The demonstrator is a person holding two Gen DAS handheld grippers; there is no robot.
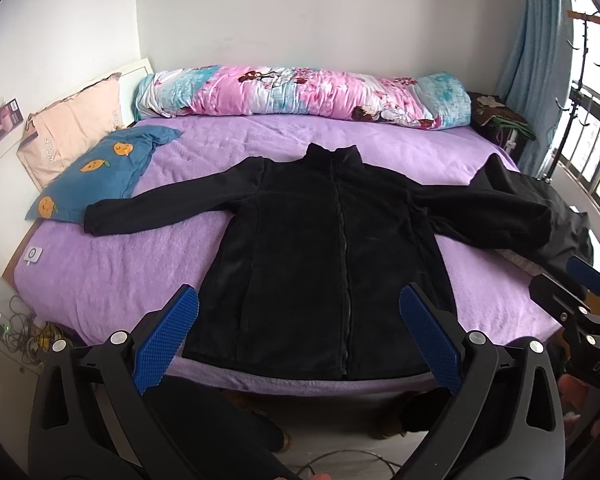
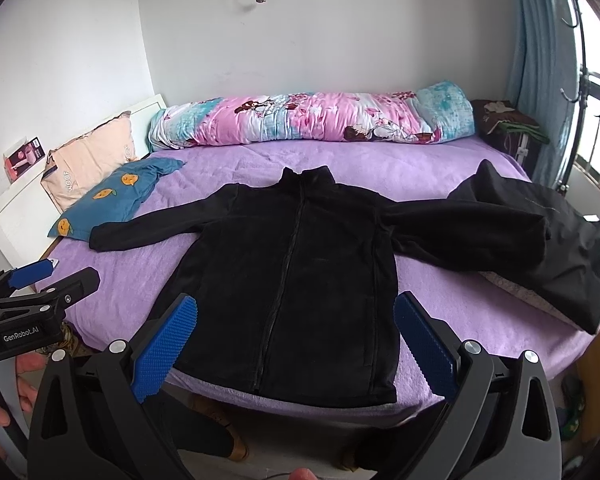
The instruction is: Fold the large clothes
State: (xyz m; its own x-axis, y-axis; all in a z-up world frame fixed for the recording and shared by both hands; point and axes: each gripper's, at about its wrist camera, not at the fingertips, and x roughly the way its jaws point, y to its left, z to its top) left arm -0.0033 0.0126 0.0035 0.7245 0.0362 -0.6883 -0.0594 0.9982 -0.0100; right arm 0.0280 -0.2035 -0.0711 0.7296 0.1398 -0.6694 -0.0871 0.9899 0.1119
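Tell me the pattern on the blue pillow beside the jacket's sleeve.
Orange smiling fruits with green leaves on the blue pillow; clearest in the left wrist view.

Bed (image 1: pixel 112 264): jacket (image 1: pixel 320 264) spread flat at centre, collar toward 12 o'clock, hem at the 6 o'clock edge, sleeves out to 9 and 3. Rolled quilt (image 1: pixel 300 94) along the far edge at 12. Two pillows at 10: the nearer pillow (image 1: pixel 96 172) before the rear pillow (image 1: pixel 76 130); left cuff beside the nearer. Second garment (image 2: pixel 548 240) at 3, under the right sleeve end.
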